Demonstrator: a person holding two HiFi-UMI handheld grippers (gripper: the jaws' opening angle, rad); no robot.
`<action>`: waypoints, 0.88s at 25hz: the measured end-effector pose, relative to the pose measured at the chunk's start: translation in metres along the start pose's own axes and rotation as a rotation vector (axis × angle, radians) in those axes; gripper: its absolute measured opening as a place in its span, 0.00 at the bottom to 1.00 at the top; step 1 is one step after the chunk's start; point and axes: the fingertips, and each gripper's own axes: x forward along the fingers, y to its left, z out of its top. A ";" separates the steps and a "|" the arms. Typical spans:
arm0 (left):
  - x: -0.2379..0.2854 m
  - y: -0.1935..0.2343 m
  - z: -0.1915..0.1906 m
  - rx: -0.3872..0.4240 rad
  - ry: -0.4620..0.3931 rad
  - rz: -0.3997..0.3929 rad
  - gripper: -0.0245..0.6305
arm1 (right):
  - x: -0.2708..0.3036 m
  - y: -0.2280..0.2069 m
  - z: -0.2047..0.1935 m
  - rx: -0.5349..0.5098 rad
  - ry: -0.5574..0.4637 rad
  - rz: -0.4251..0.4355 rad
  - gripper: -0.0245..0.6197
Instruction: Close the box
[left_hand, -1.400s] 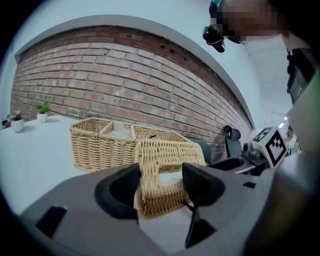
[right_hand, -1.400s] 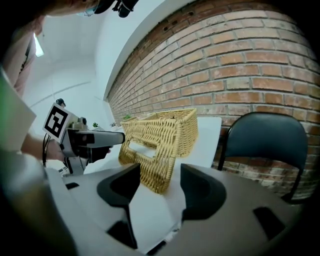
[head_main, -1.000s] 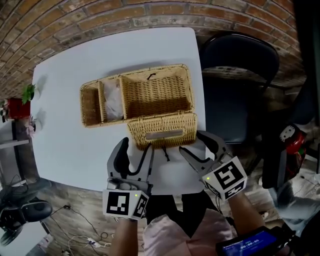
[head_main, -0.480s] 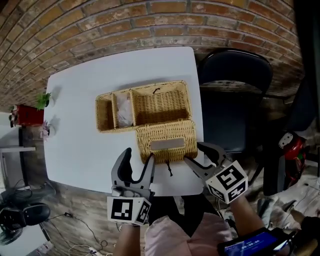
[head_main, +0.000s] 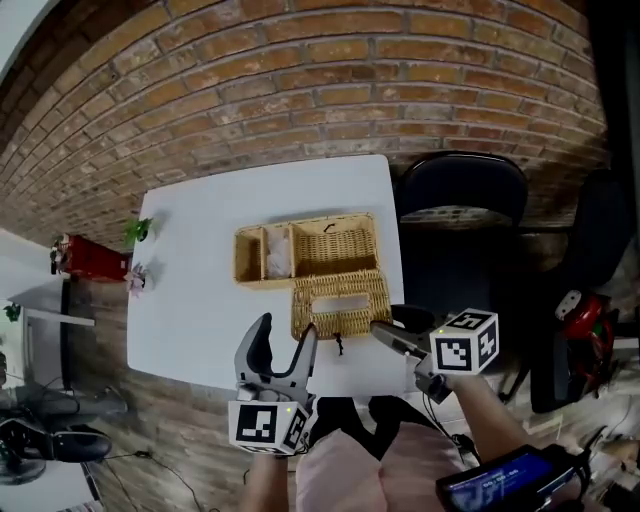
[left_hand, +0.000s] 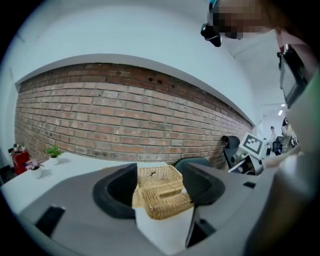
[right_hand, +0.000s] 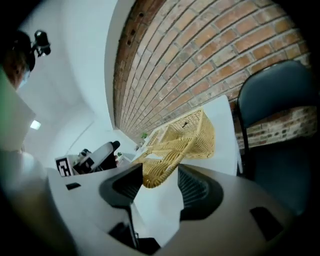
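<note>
The left gripper and right gripper are open and empty, and the right one's jaws have just widened slightly. Beyond them the wicker box sits on the table, its lid lying open. A one-sided lift could push the box away.

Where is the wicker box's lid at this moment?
In the head view, the lid lies open on the white table, against the near side of the wicker box.

A white table bears an open wicker box, its lid swung toward the near edge. Two small potted plants stand at its left edge.
</note>
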 end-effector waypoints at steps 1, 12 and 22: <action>-0.003 -0.003 0.003 0.010 -0.005 -0.003 0.46 | -0.002 0.003 0.006 0.036 -0.012 0.022 0.39; -0.021 -0.001 -0.025 -0.001 0.040 0.054 0.46 | -0.011 0.016 0.039 0.231 -0.087 0.147 0.42; 0.011 0.008 -0.011 0.080 -0.014 0.031 0.47 | -0.017 0.012 0.055 0.157 -0.215 0.142 0.46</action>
